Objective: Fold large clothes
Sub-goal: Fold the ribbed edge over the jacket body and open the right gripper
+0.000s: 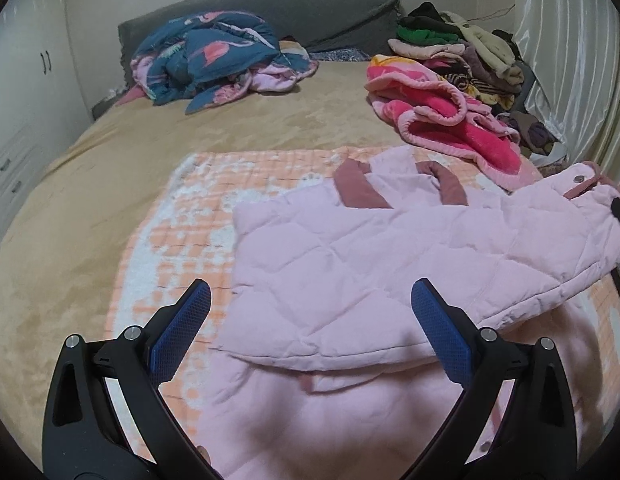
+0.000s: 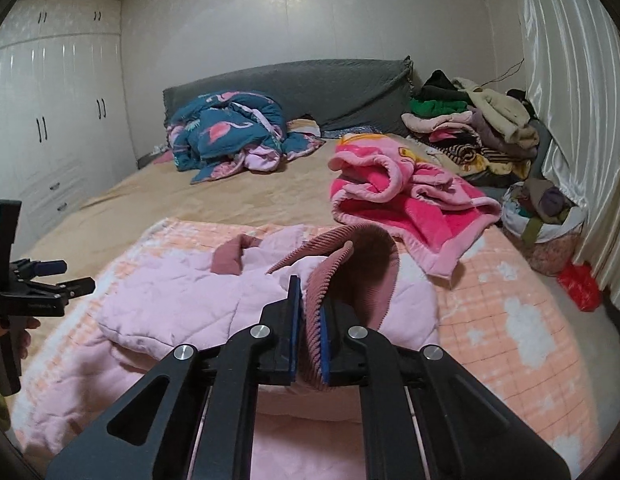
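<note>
- Beige bed (image 1: 109, 152) is carrying a checked blanket (image 1: 229, 176).
- Pink quilted jacket (image 1: 350, 256) is lying on it, sleeves folded over.
- Right gripper (image 2: 307, 328) is clenching the ribbed cuff (image 2: 350, 264); left gripper (image 1: 310, 336) is hanging released.
- Bed's left side is lying free.

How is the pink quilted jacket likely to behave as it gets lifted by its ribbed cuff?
The pink quilted jacket probably drapes rather than holds shape: its sleeve sags from the ribbed cuff that the right gripper pinches. Puffy padding suggests it is light for its bulk. The corduroy-like ribs likely resist slipping between the pads.
</note>
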`<state>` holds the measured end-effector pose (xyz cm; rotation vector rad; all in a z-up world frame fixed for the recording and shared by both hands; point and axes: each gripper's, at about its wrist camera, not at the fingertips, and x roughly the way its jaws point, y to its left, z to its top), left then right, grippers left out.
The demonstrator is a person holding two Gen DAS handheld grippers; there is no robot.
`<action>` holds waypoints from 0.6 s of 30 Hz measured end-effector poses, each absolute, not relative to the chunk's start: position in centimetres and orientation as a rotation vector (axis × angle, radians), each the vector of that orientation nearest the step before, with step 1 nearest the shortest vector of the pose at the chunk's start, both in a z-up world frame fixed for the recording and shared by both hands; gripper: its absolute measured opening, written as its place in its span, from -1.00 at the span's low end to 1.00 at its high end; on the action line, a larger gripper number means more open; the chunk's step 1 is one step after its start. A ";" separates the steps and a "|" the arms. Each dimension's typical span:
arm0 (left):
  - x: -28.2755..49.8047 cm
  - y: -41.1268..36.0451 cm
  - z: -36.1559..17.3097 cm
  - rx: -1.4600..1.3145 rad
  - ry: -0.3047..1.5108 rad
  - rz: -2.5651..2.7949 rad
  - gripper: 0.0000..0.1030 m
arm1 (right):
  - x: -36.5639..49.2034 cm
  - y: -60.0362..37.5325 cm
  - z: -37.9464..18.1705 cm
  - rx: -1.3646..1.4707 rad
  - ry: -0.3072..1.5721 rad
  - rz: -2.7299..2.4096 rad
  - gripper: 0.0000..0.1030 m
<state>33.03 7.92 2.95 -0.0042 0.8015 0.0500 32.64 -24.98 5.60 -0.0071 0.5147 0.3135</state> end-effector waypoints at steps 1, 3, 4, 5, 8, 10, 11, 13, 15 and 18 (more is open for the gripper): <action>33.3 7.6 2.6 -0.012 0.807 0.044 0.82 | 33.0 -25.2 5.2 -0.009 0.522 0.302 -0.86; 33.8 6.6 1.6 -0.008 0.819 0.035 0.82 | 33.6 -25.6 4.2 -0.009 0.537 0.289 -0.86; 33.9 6.3 1.3 -0.003 0.826 0.032 0.82 | 33.9 -25.9 3.5 -0.004 0.551 0.278 -0.86; 34.0 5.8 0.7 0.004 0.835 0.024 0.82 | 34.1 -25.9 2.9 0.000 0.563 0.272 -0.86; 34.3 5.1 -0.5 0.009 0.845 0.028 0.82 | 34.9 -26.5 0.7 0.015 0.604 0.251 -0.86; 34.5 4.9 -1.1 -0.014 0.848 0.033 0.82 | 35.2 -26.8 -0.6 0.019 0.627 0.239 -0.86; 34.4 4.7 -1.3 -0.020 0.841 0.030 0.82 | 35.3 -27.0 -1.3 0.028 0.640 0.232 -0.86; 34.5 4.2 -1.7 -0.020 0.836 0.035 0.82 | 35.4 -27.3 -2.3 0.040 0.658 0.223 -0.86; 34.6 3.8 -2.1 -0.013 0.840 0.040 0.82 | 35.5 -27.4 -3.2 0.044 0.677 0.216 -0.85; 34.4 3.5 -3.1 0.020 0.815 0.065 0.82 | 35.6 -27.6 -4.0 0.066 0.705 0.207 -0.83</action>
